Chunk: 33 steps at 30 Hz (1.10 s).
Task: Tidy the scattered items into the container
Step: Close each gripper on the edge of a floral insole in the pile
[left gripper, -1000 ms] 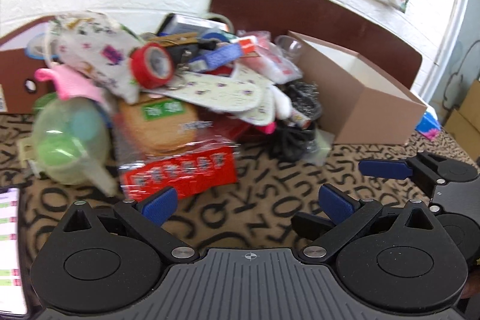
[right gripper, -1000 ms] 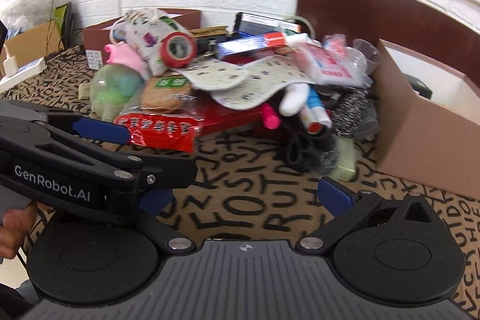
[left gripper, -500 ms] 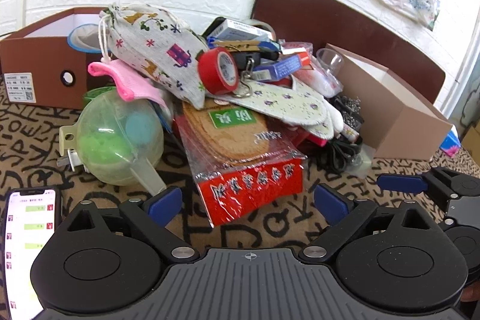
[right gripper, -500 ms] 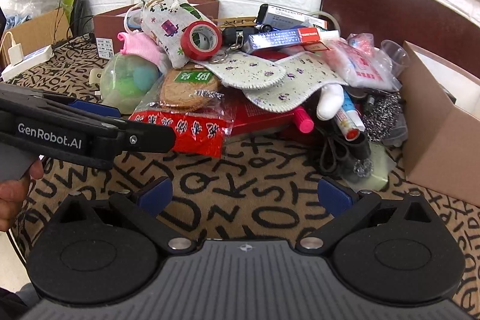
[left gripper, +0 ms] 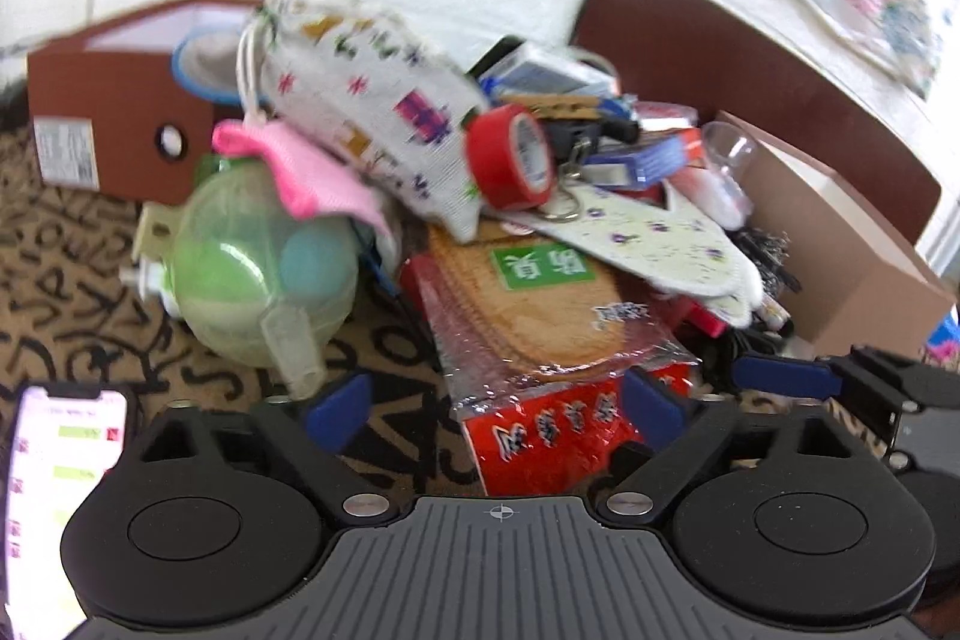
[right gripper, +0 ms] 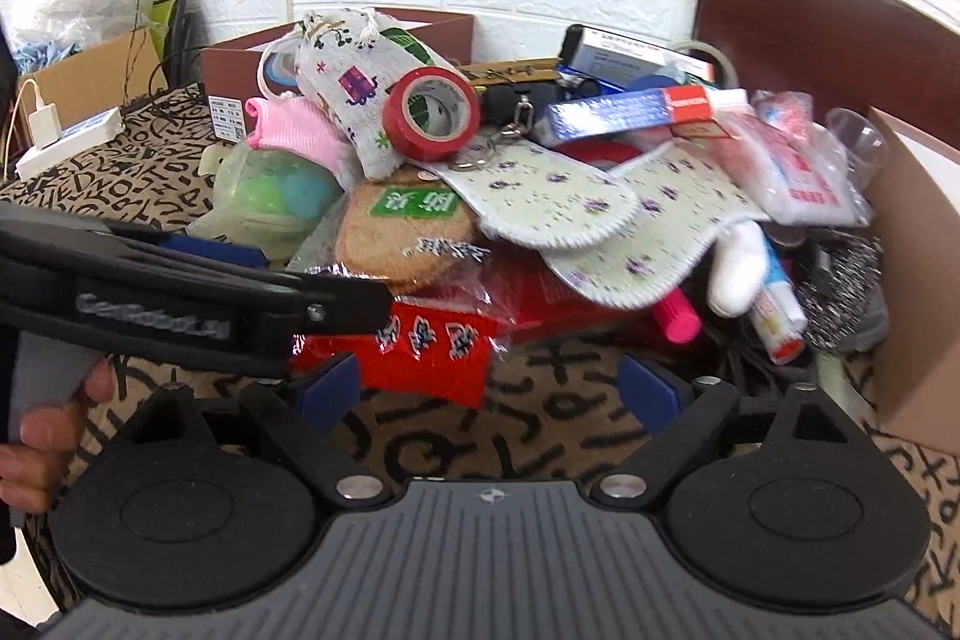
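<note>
A heap of scattered items lies on the letter-patterned cloth. At its front is a clear packet of brown insoles with a red label (left gripper: 540, 430) (right gripper: 432, 346). My left gripper (left gripper: 495, 412) is open and its jaws are closing. The packet's red end lies between its blue pads, and the left pad stands apart from it. My right gripper (right gripper: 491, 388) is also open and closing, just short of the packet's edge, with only cloth between its pads. The open brown cardboard box (left gripper: 840, 244) (right gripper: 918, 280) stands to the right of the heap.
On the heap are a red tape roll (left gripper: 510, 157), a printed pouch (left gripper: 372, 112), a pink cloth (left gripper: 300, 172), a green translucent ball (left gripper: 264, 268) and floral insoles (right gripper: 564, 208). A brown shoe box (left gripper: 120, 124) stands at the back left. A lit phone (left gripper: 54, 490) lies near left.
Both grippers have moved forward to the heap and their jaws have narrowed a little. The red-labelled packet now reaches between the left gripper's pads.
</note>
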Motion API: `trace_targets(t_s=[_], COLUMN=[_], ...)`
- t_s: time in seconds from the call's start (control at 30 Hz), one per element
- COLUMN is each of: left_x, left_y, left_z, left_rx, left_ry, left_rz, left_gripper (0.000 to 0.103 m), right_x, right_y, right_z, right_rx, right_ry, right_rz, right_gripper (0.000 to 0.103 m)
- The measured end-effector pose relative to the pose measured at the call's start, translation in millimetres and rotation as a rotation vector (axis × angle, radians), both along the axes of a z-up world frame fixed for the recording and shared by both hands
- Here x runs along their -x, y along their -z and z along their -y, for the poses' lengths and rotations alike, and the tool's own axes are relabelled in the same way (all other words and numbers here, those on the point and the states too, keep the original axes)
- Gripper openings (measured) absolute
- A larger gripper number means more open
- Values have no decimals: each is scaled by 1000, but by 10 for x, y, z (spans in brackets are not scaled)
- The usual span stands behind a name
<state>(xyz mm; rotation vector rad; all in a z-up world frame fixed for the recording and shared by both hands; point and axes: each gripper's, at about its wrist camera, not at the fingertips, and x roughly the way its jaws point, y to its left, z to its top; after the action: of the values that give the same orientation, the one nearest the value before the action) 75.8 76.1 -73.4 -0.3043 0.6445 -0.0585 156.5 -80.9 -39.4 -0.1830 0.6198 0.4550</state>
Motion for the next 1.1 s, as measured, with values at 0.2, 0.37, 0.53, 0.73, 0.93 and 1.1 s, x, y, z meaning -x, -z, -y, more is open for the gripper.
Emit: trace_targets(t_s=[0.2,0.37,0.53,0.73,0.93,1.1], left_x=[-173,-42,99,317,322,193], left_y=[85,-9,-223,-482,-489,-532], left_z=[-54,63,167,520,690,532], left_rx=[127,36,30,-24,-31,-37], left_ry=[85,98,152,273,276,155], left_rz=[-65,-46,3,70,70,116], left_gripper=[45,18,7,0,29,72], right_x=[-181,-87,135,442,509,390], right_y=[75,4,-259,-465,-436,-412], right_z=[-83,-44,50,256,500,490], right_rx=[-17,-54,-52,-70,-48,-57], right_ry=[-45,-90,-126,-142,-47,-26], right_rz=[-57,-63,12,41,41,89], right_gripper=[48,7,4,1,5,56])
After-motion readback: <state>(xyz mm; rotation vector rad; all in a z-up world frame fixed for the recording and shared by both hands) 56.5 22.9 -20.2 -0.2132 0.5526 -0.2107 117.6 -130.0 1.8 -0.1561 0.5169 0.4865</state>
